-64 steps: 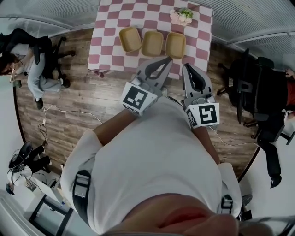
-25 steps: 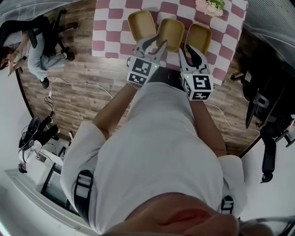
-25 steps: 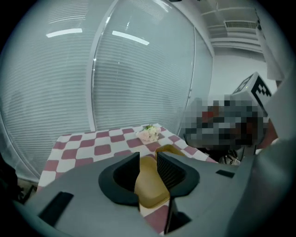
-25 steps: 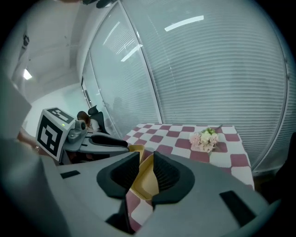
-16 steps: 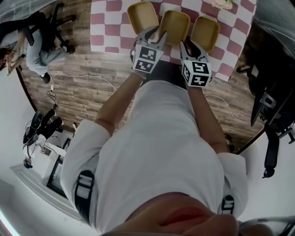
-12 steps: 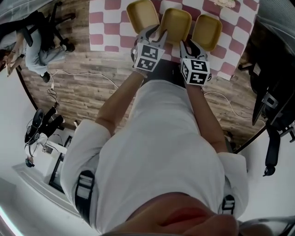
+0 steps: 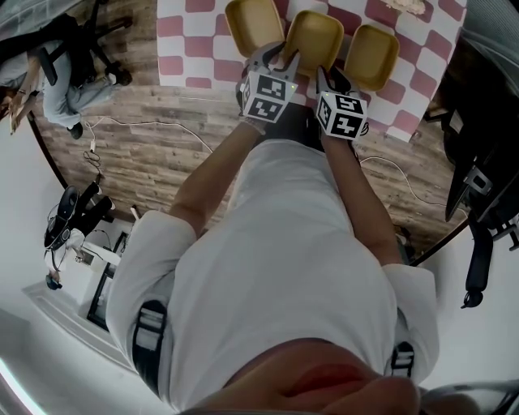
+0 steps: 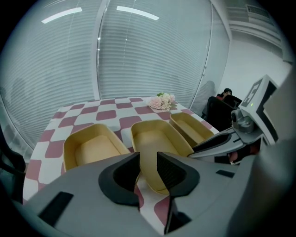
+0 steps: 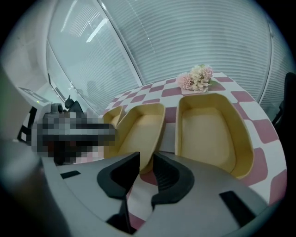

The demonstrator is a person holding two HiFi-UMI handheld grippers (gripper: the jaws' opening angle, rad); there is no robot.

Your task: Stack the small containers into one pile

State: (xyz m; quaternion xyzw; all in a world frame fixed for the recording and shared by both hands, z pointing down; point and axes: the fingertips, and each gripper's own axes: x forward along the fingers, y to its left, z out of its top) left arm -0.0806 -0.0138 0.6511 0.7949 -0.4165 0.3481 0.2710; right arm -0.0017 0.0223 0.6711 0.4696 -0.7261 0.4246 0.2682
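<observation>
Three shallow yellow containers stand side by side on the pink-and-white checked table: left, middle, right. Both grippers sit at the near end of the middle container. My left gripper is open, and that container's near-left rim runs into the narrow gap between its jaws. My right gripper is open too, with the same container's near-right corner in its gap. The right container lies just beside it. I cannot see any pad pressing on a wall.
A small bunch of pink flowers lies at the table's far edge. A seated person is at the left on the wood floor, and cables trail there. Black office chairs stand to the right of the table.
The person has stepped up to the table. Both grippers moved forward from over the floor to the near edge of the middle container.
</observation>
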